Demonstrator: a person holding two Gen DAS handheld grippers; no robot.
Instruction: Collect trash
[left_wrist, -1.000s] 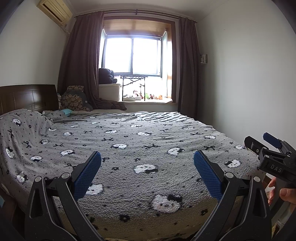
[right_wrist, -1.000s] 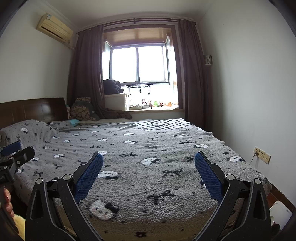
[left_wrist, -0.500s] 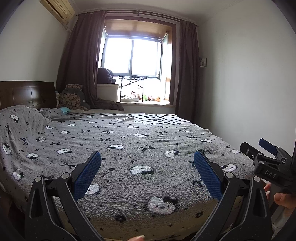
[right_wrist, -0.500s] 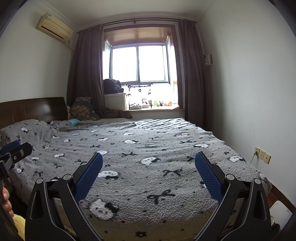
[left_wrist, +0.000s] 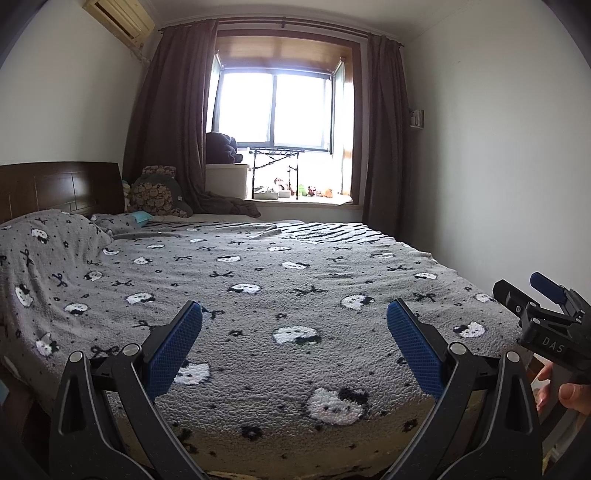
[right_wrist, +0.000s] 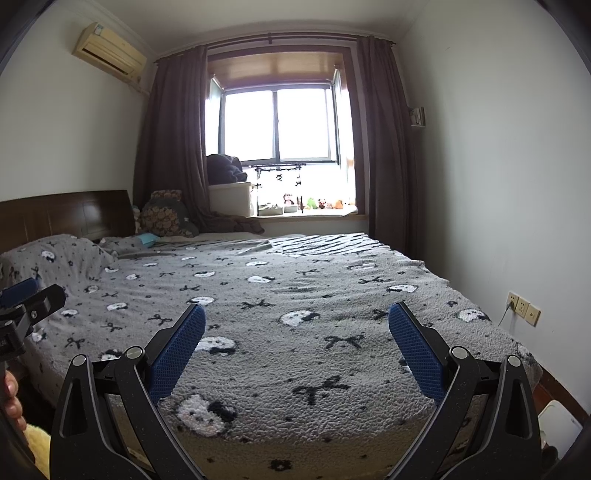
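The left tongs (left_wrist: 294, 339) are hanging wide open with nothing in them, just above the near end of the bed (left_wrist: 258, 280). The right tongs (right_wrist: 296, 341) are also gaping wide and holding nothing, over the same end of the bed. No trash is showing on the bed. Past the bed, little toys (right_wrist: 314, 202) are sitting on the sill under the bright window (right_wrist: 277, 122).

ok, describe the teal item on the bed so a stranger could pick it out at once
Start at the dark wooden headboard and follow the grey blanket toward the window-side corner. There, just below the patterned cushion, lies a small teal item. It is the only bright-coloured patch on the bed; too small to identify further.
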